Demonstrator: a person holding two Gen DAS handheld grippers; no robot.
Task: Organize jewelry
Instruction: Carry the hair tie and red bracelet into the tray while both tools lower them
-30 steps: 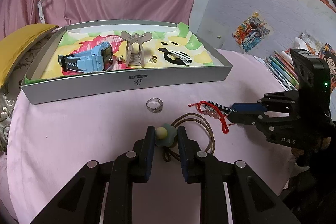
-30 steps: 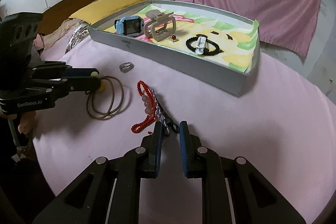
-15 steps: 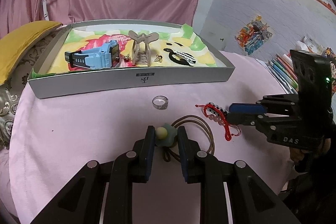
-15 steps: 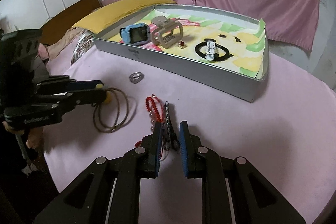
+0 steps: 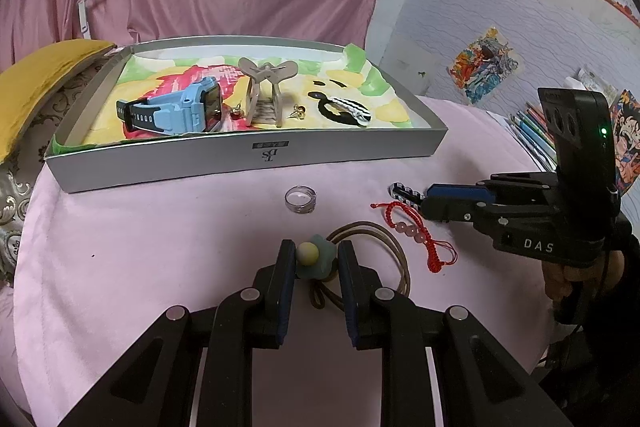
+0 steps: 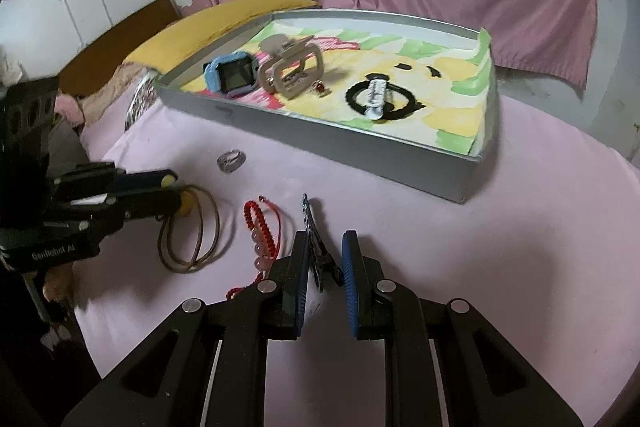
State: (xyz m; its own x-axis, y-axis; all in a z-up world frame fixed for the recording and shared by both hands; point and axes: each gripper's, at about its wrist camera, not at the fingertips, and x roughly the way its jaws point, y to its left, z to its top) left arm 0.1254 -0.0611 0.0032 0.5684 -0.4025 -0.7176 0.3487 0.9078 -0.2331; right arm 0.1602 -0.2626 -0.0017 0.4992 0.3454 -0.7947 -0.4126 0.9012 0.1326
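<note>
My left gripper (image 5: 316,251) is shut on the green flower charm (image 5: 314,261) of a brown hair tie (image 5: 394,251), whose loop trails on the pink cloth. My right gripper (image 6: 325,243) is shut on a black-and-white checkered hair clip (image 6: 316,247), its tip sticking out toward the tray (image 6: 360,147). In the left wrist view the clip (image 5: 404,191) pokes out of the right gripper (image 5: 426,201). A red beaded bracelet (image 5: 404,227) lies beside it, and a silver ring (image 5: 300,199) sits in front of the tray.
The grey tray (image 5: 264,155) holds a blue watch (image 5: 176,109), a beige claw clip (image 5: 266,95), small earrings (image 5: 298,111) and a black hair tie with a striped clip (image 5: 344,107). A yellow cushion (image 5: 36,79) lies left, books (image 5: 536,135) at the right edge.
The checkered clip has come away from the red bracelet in my right gripper, and the bracelet has shifted a little. My left gripper keeps its hold on the charm in place.
</note>
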